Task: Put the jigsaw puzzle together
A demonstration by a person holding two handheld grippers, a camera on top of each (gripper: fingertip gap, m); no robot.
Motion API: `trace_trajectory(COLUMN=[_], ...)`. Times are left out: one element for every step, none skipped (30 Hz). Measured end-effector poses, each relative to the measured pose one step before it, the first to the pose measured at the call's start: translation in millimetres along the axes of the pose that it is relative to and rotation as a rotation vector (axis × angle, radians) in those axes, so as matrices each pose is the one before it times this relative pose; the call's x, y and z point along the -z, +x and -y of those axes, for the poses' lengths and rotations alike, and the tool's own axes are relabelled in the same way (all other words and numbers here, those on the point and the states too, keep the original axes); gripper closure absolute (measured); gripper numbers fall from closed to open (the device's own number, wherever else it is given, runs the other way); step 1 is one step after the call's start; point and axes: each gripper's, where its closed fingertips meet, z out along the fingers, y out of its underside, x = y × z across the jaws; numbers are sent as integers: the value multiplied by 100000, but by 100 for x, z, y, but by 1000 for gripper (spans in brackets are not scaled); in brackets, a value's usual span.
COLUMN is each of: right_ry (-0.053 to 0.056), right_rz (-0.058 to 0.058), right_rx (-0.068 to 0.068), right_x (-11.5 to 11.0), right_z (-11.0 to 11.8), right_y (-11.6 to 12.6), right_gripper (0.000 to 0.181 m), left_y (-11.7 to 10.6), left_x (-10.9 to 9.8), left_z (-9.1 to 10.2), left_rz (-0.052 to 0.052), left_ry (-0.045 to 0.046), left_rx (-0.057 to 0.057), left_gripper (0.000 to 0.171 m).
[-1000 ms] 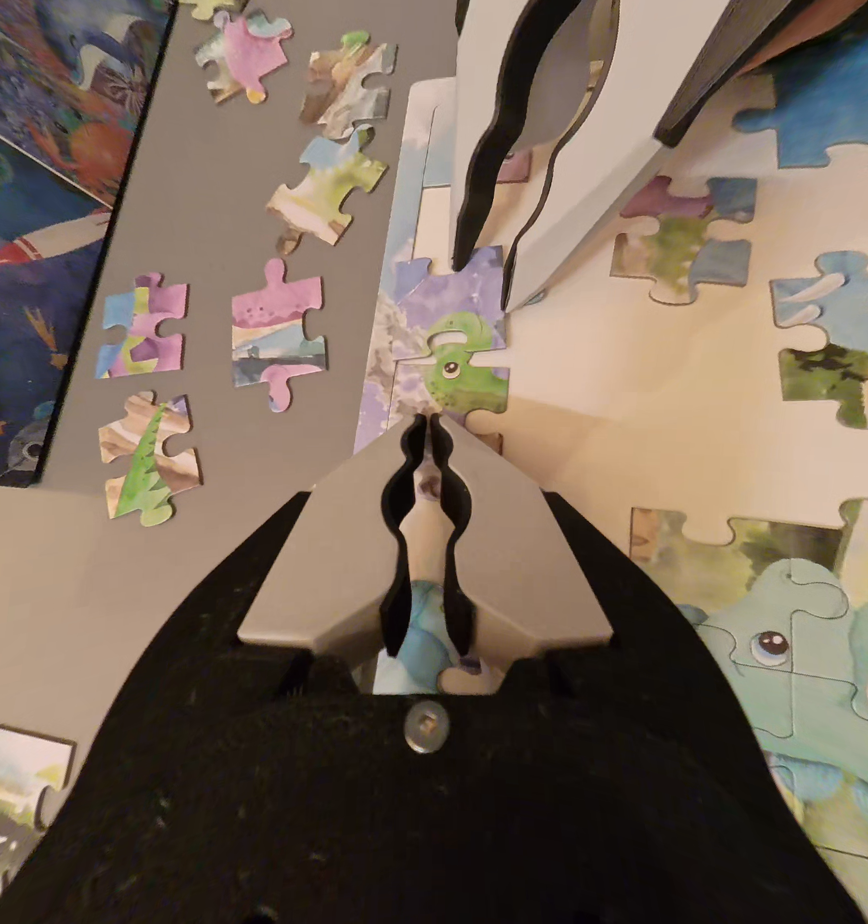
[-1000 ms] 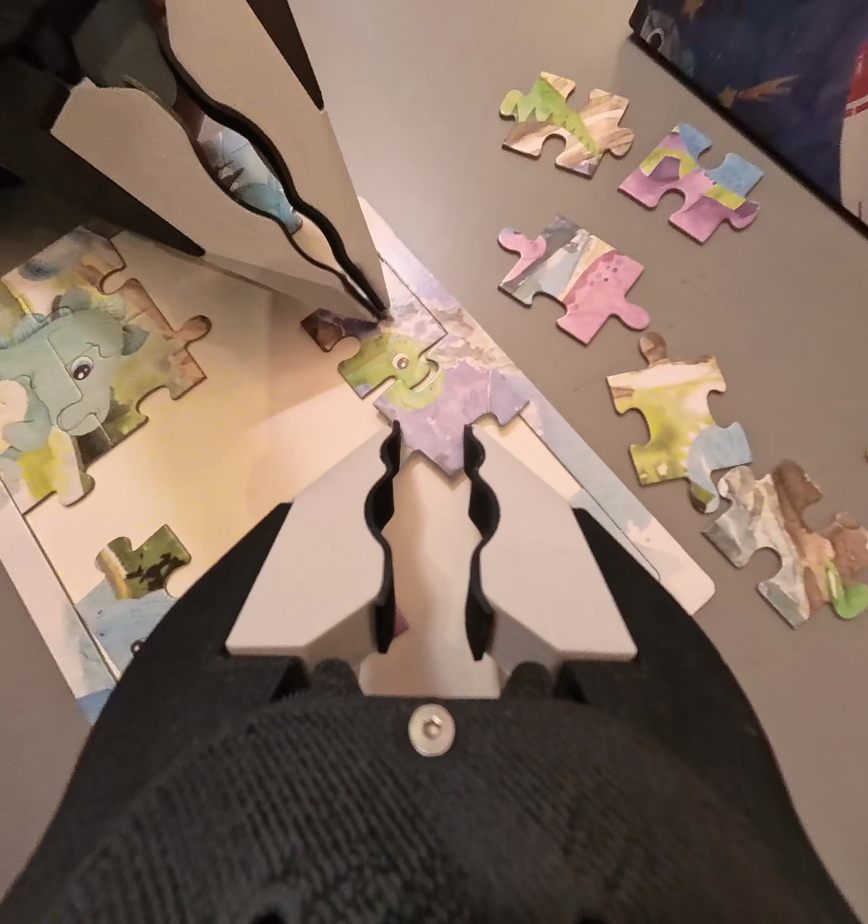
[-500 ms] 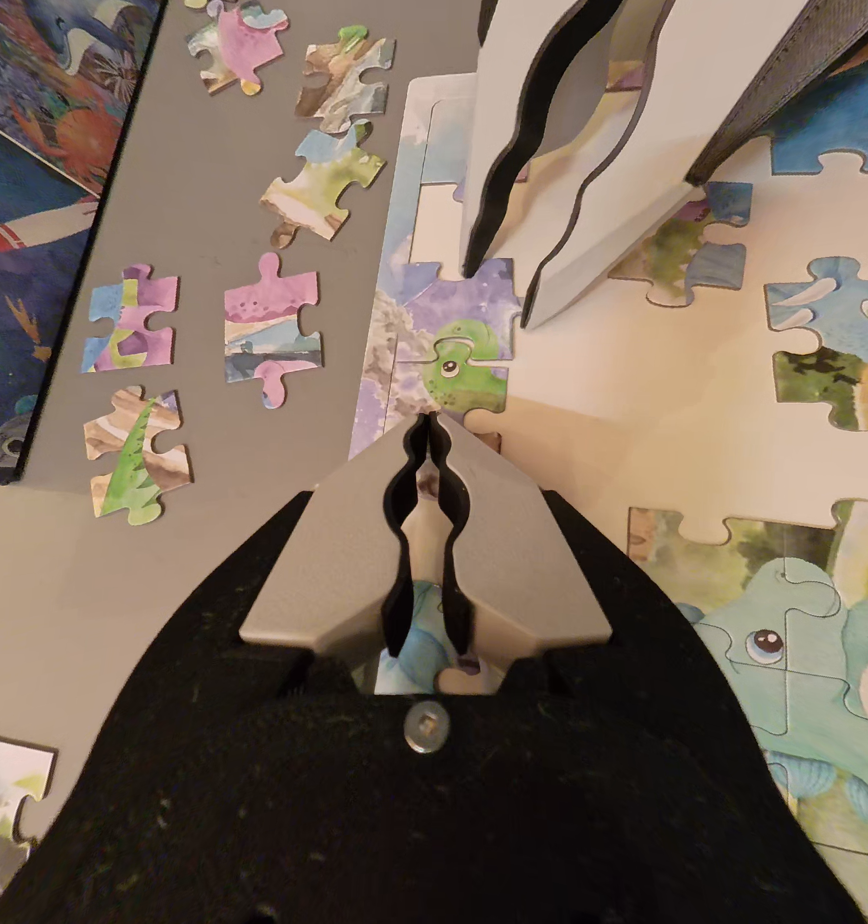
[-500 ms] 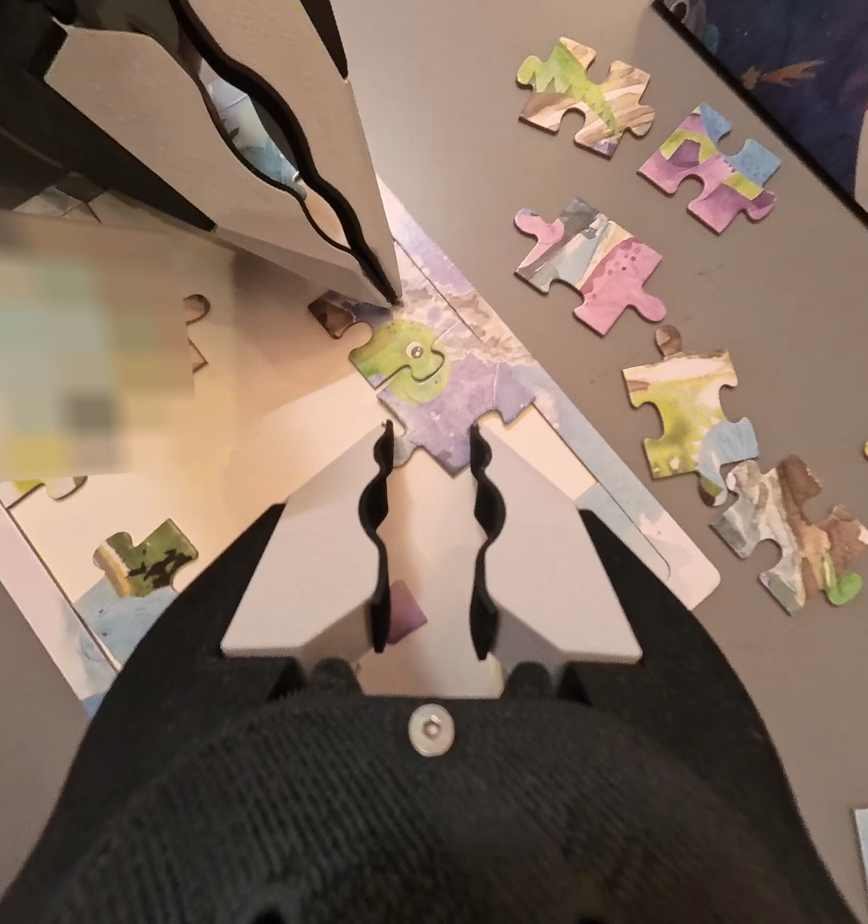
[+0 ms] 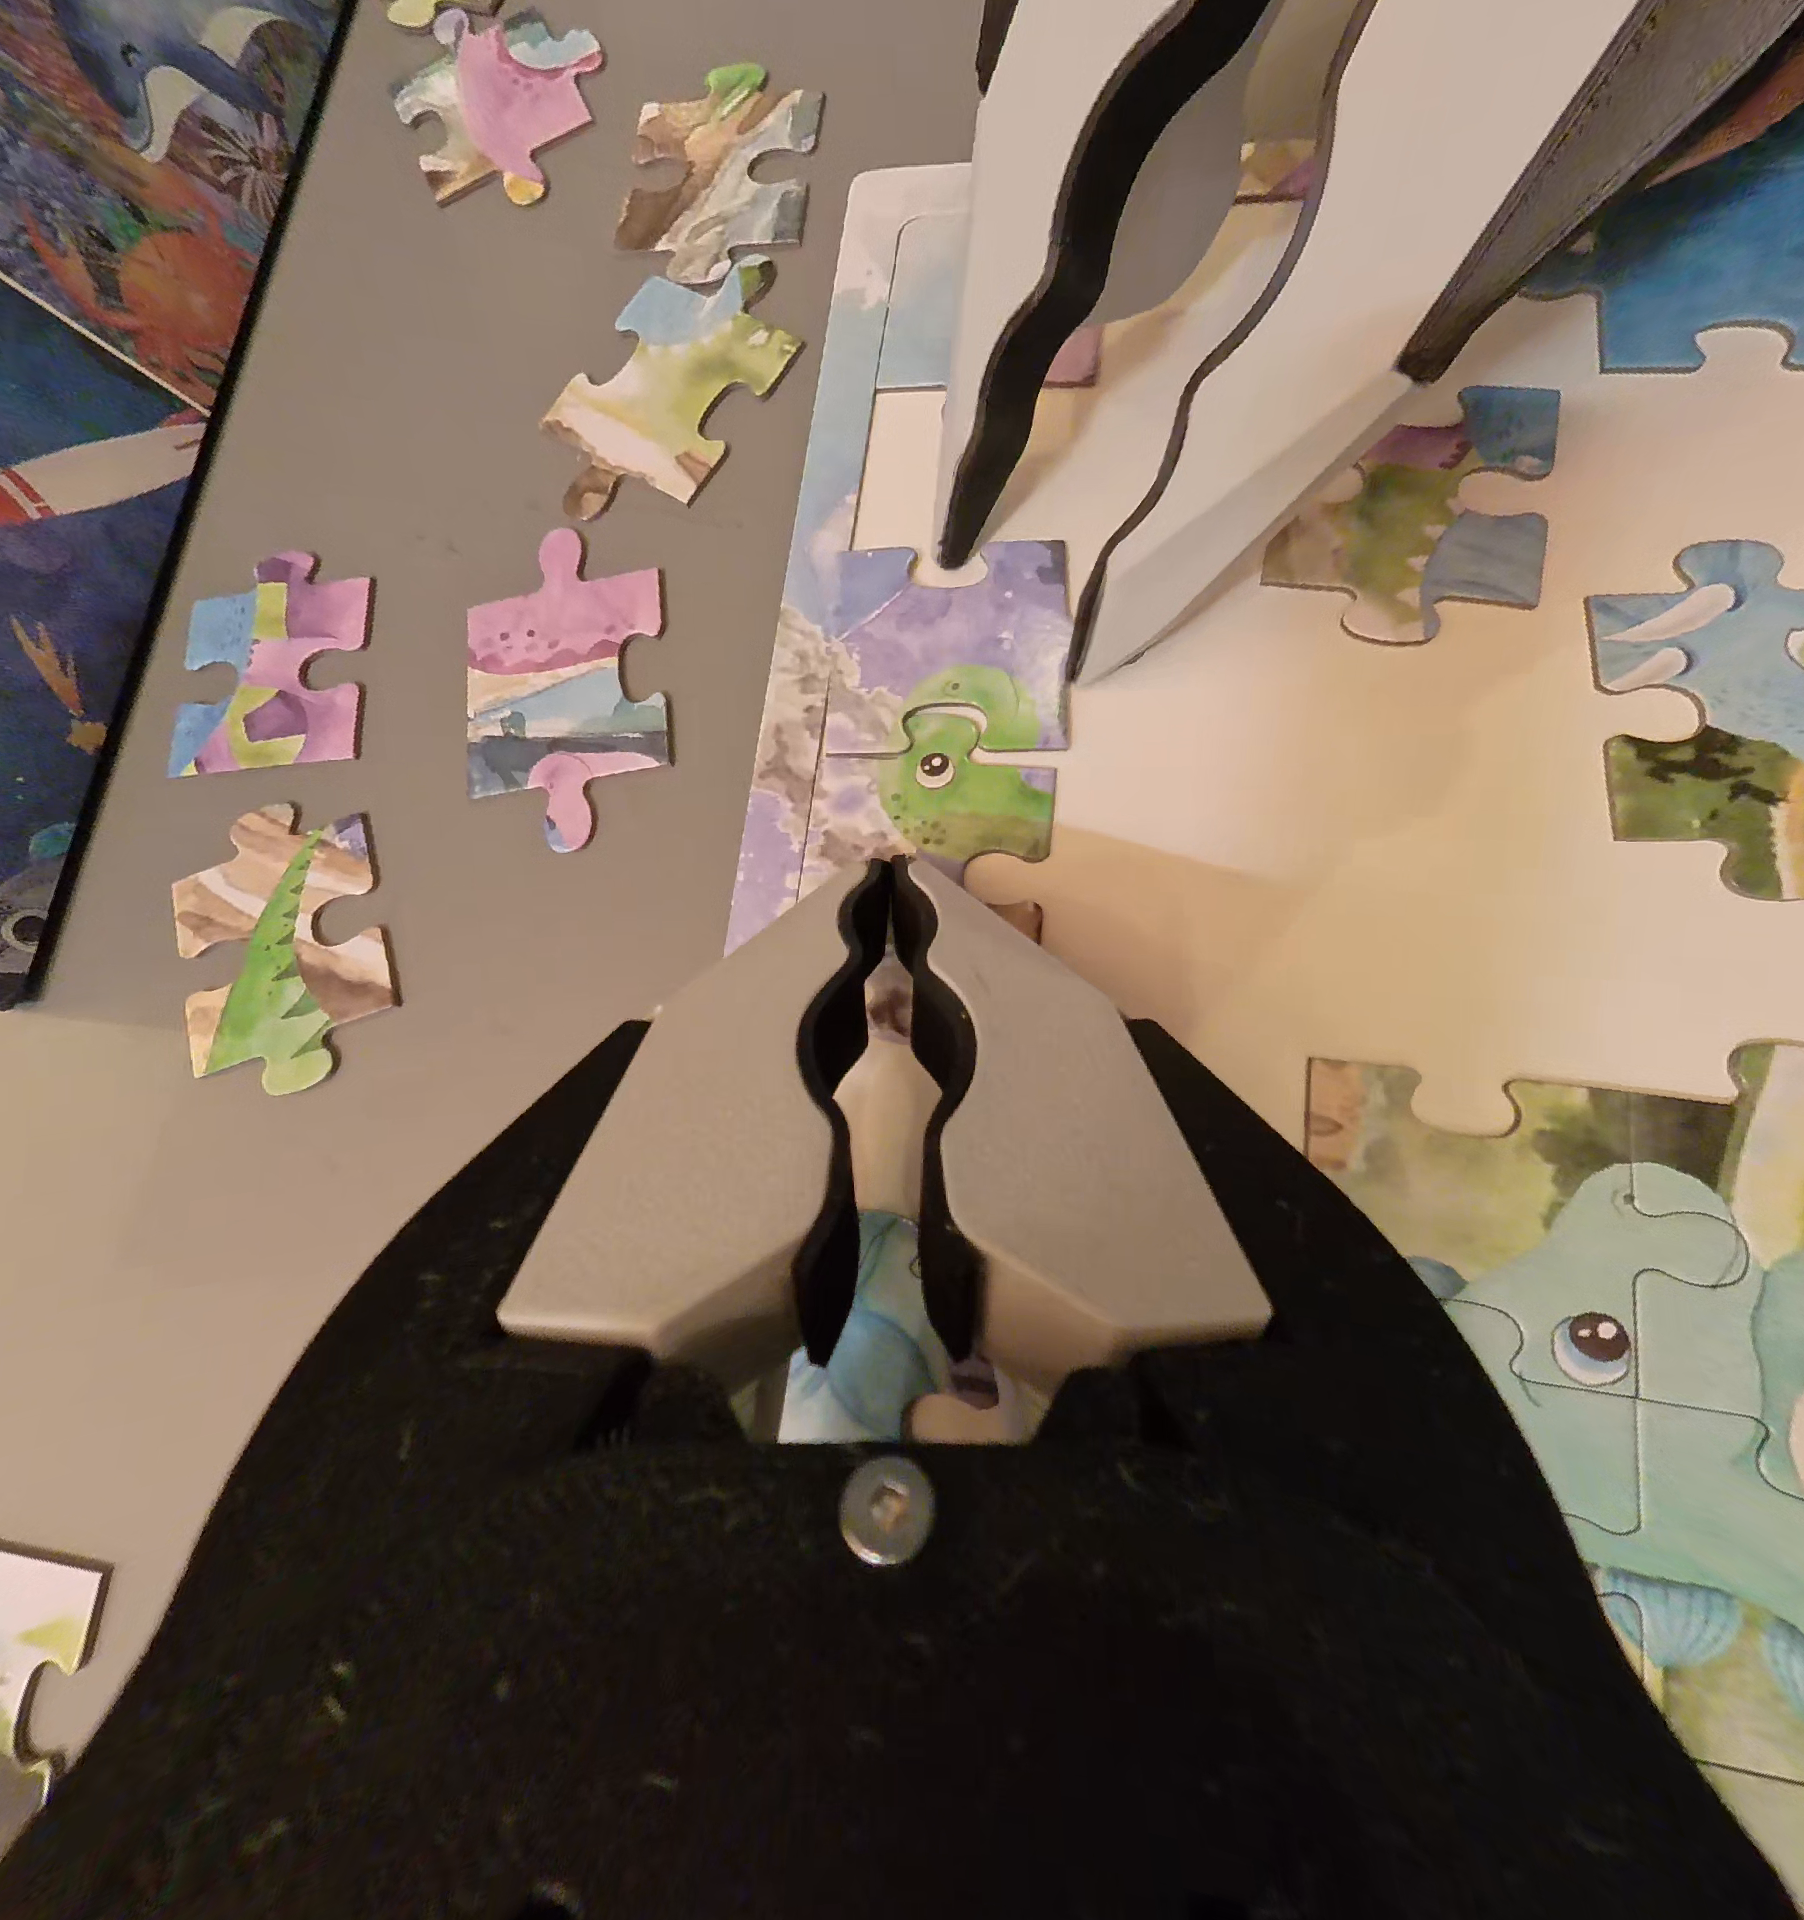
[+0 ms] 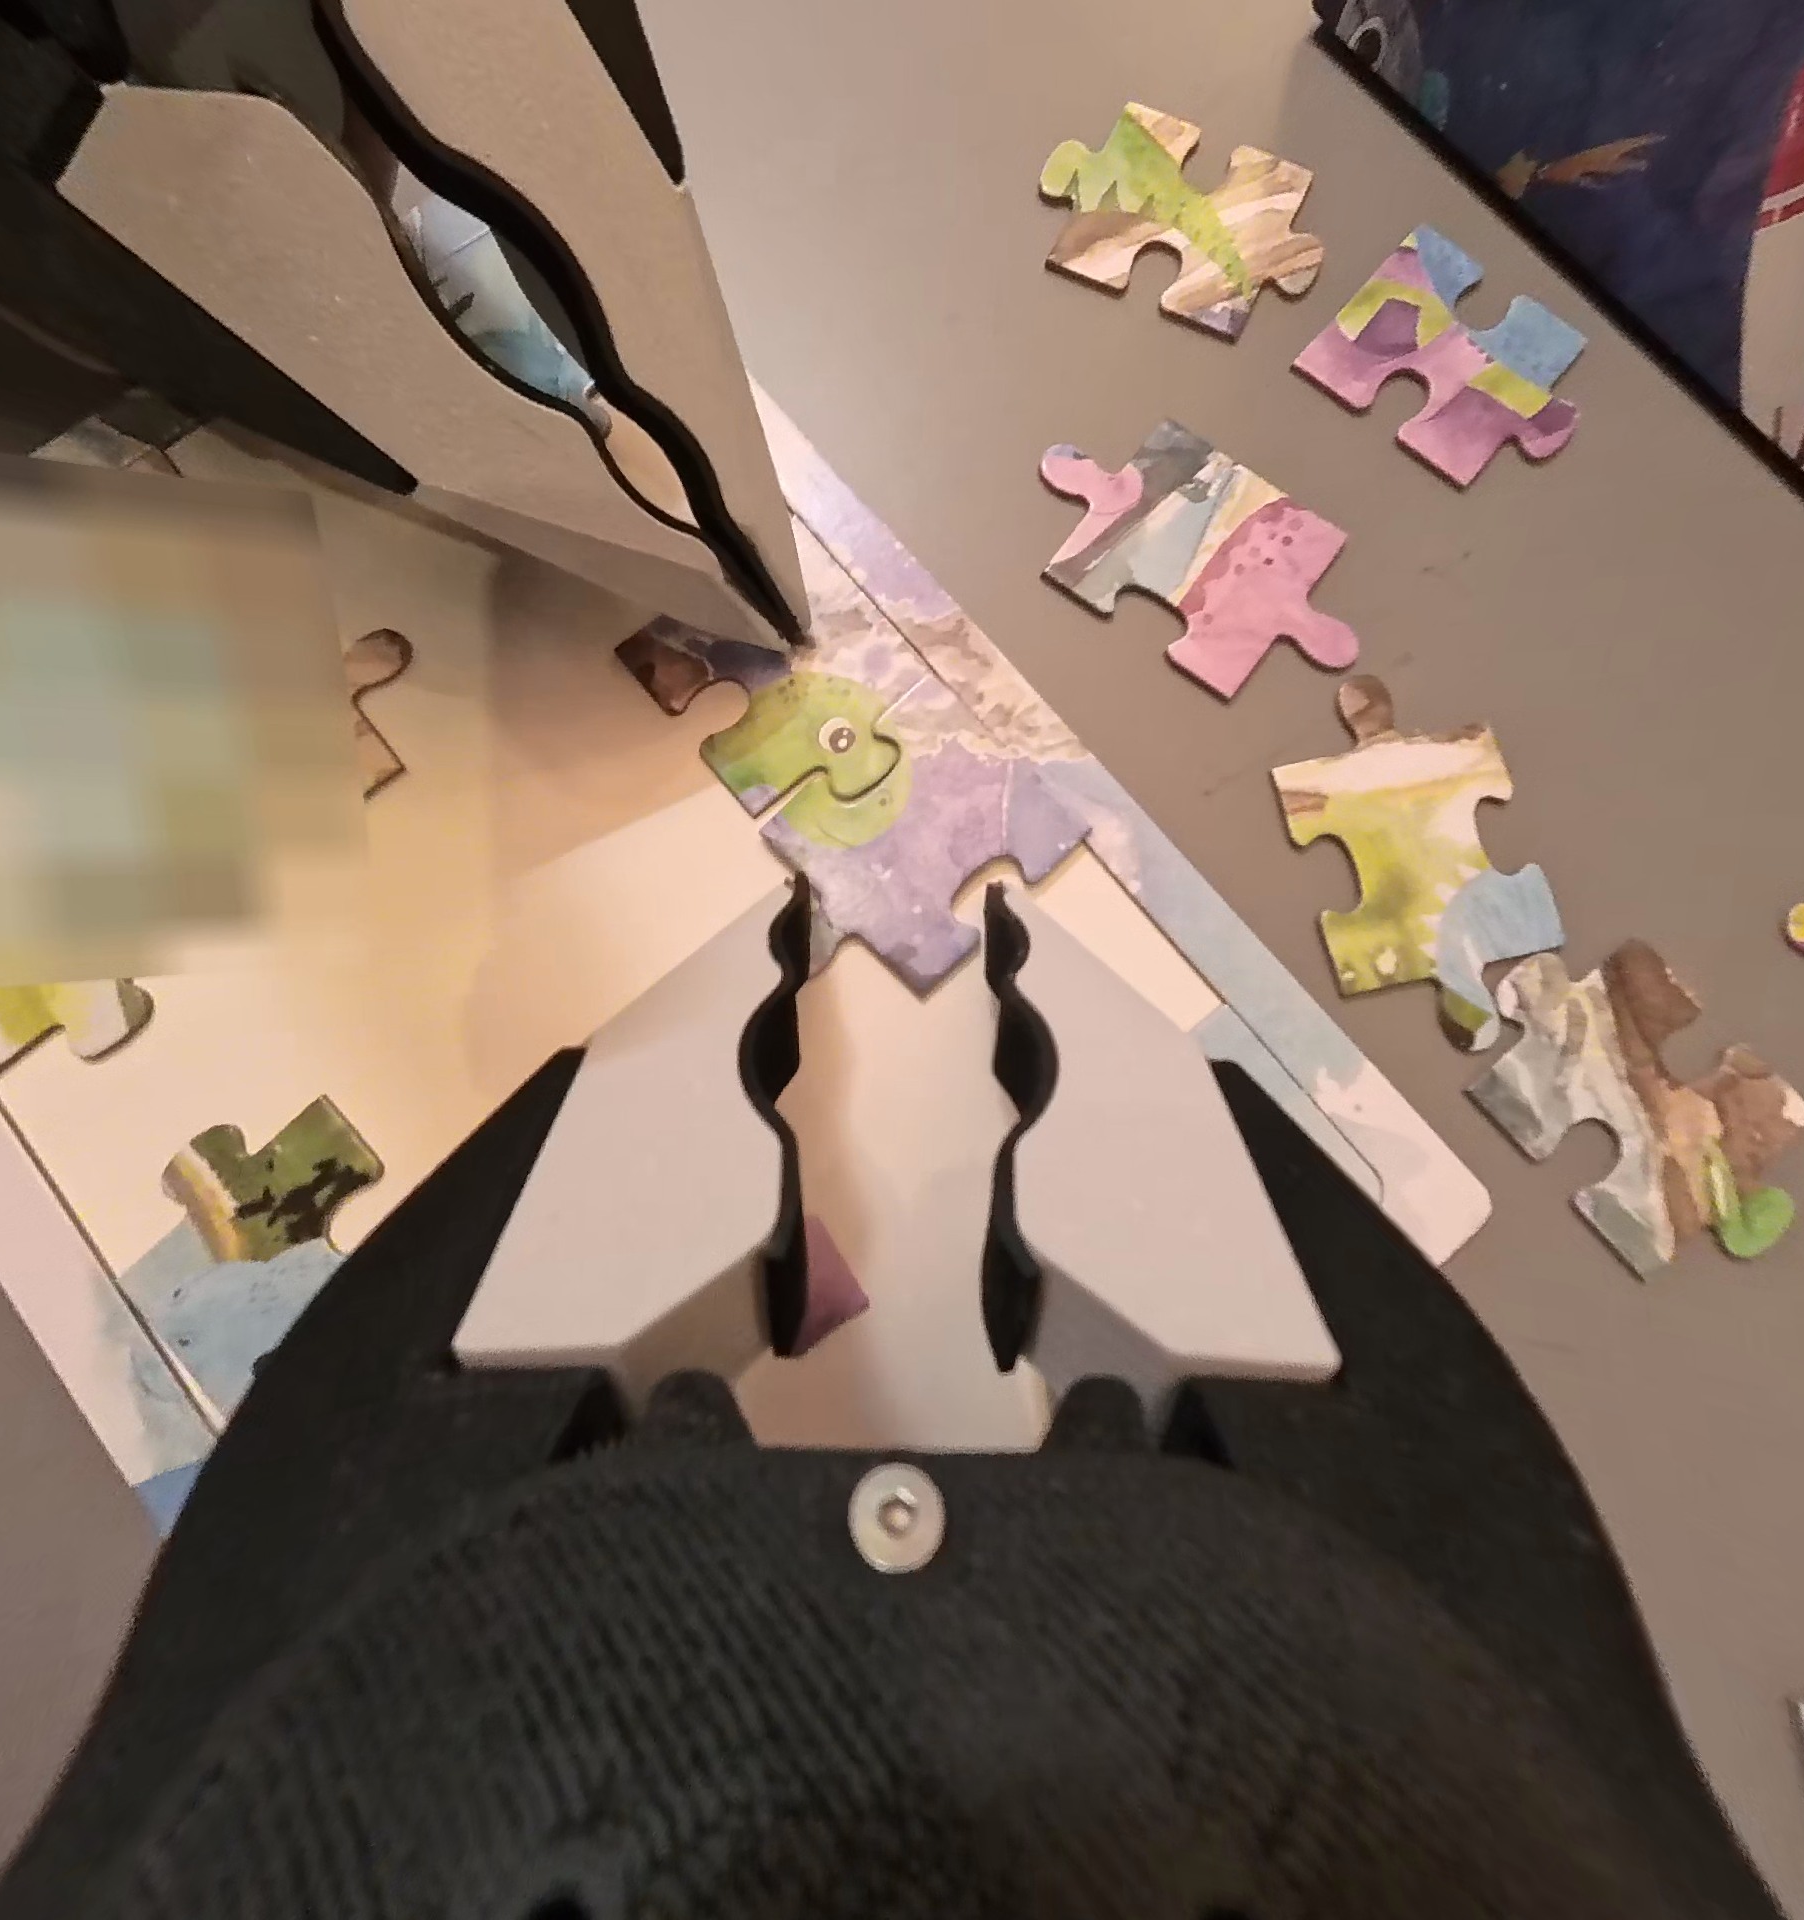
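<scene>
The cream puzzle tray (image 5: 1293, 935) holds a purple piece (image 5: 960, 634) joined to a green dinosaur-head piece (image 5: 965, 805) at its left border. My left gripper (image 5: 890, 868) is shut and empty, tips down at the near edge of the green piece. My right gripper (image 6: 896, 899) is open, its fingers straddling the corner of the purple piece (image 6: 929, 862). In the left wrist view it (image 5: 1023, 613) comes in from the top, one fingertip (image 5: 955, 551) in the purple piece's notch. The right wrist view shows the left gripper (image 6: 789, 634) beside the green piece (image 6: 804, 743).
Several loose pieces (image 5: 565, 686) lie on the grey table beside the tray, also in the right wrist view (image 6: 1199, 582). A teal elephant section (image 5: 1604, 1351) and a blue piece (image 5: 1729, 665) sit in the tray. A dark space-themed puzzle (image 5: 46, 416) borders the table. Some 6 centimeters of space lies between my two pairs of fingers.
Both grippers stay at the two joined dinosaur pieces. The left gripper's tips have closed fully together. The views shift only slightly.
</scene>
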Motion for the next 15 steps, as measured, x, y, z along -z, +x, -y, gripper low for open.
trace_trajectory(right_ry=[213, 353, 301, 185, 109, -8, -109, -75, -5, -8, -128, -250, -359, -448, -330], right_rz=[-670, -1161, -1627, -1379, -490, -568, -431, -34, 176, 431, 795, 487, -295, -485, -576], right_rx=[197, 204, 461, 563, 550, 259, 73, -76, -293, -728, -1040, -1011, -764, -205, 233], right_x=[-35, -46, -32, -28, -22, -12, -5, 0, -2, 4, 6, 22, 61, 66, 71], right_z=[53, 91, 77, 68, 58, 37, 18, -3, -16, -28, -53, -62, -65, -71, -36], right_y=[18, 75, 129, 80, -45, 2, 12, -21, -11, -15, -60, -14, 85, 66, 40], right_gripper=[149, 147, 144, 142, 142, 142, 141, 142, 142, 142, 143, 144, 142, 140, 139], left_y=[2, -5, 4, -7, 1, -3, -1, -2, -3, 5, -8, 5, -8, 4, -4], left_x=[-2, 4, 0, -7, 1, 1, 3, -1, -1, 6, -2, 1, -10, 5, -4], left_z=[5, -4, 1, 5, 0, 0, -4, 4, 4, -4, 3, 3, -4, -3, 4], left_rz=[85, 74, 81, 85, 100, 119, 99, 109, 104, 60, 38, 20, -4, -26, -25], left_ry=[-13, -30, -45, -69, -52, -51, -80, -24, -25, -29, 23, 22, 19, 31, 31], left_rx=[-99, -62, -85, -114, -79, -101, -120, -107, -137, -84, -39, -30, -7, 30, 37], left_gripper=[171, 171, 171, 171, 171, 171, 171, 171, 171, 171, 171, 171, 171, 171, 171])
